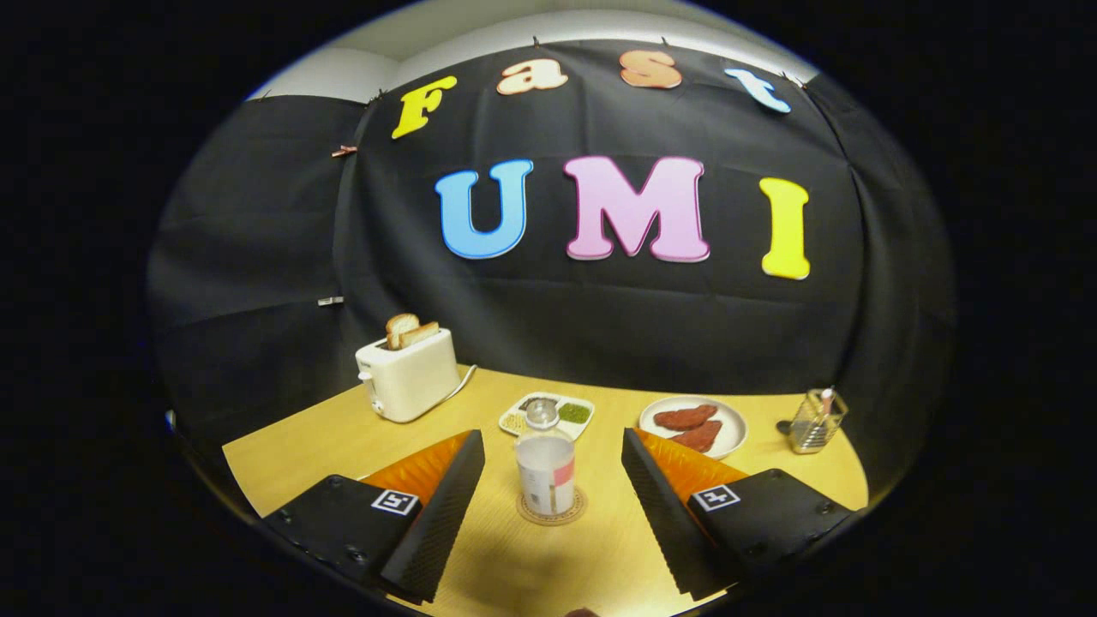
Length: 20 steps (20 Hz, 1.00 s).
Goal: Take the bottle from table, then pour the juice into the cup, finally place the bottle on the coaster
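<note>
A clear bottle (545,463) with a white and red label stands upright on a round cork coaster (551,509) on the wooden table (308,446). It sits between my two black fingers (441,506), a little ahead of the gap's middle, with clear space on both sides. My gripper (553,441) is open and touches nothing. No cup can be made out in this view.
A white toaster (408,374) with toast slices stands at the back left. Behind the bottle lies a divided dish (548,414) of condiments. A white plate (692,426) with reddish patties and a wire utensil holder (816,421) stand beyond the right finger.
</note>
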Each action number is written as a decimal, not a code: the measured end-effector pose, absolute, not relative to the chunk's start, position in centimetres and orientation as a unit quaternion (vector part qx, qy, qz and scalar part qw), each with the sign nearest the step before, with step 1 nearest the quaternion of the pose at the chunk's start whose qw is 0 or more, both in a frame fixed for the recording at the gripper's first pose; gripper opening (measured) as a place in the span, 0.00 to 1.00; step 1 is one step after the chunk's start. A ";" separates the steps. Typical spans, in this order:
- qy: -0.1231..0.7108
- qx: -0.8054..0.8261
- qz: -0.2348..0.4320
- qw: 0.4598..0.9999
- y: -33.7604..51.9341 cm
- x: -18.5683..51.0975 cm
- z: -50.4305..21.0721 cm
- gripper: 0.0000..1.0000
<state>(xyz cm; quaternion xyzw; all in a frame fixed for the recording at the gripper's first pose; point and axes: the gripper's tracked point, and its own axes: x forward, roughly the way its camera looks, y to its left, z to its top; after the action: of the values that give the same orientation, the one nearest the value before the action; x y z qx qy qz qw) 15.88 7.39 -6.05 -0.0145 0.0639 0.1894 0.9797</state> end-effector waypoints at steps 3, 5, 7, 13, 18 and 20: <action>0.027 -0.047 0.139 0.989 3.6 13.2 -0.6 0.98; 0.007 -0.044 0.110 0.993 1.6 10.5 2.7 0.97; -0.008 -0.037 0.087 0.995 -0.2 7.6 5.1 0.97; 0.000 -0.002 0.027 1.000 -3.8 -0.9 6.5 0.97; -0.012 -0.038 -0.005 0.999 -5.3 -5.1 6.0 0.97; -0.017 -0.034 -0.002 0.999 -4.5 -6.0 5.9 0.97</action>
<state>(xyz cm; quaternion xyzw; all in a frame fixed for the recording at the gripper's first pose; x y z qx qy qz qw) -6.00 -4.45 5.93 -0.0336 -0.0172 -0.0018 0.9993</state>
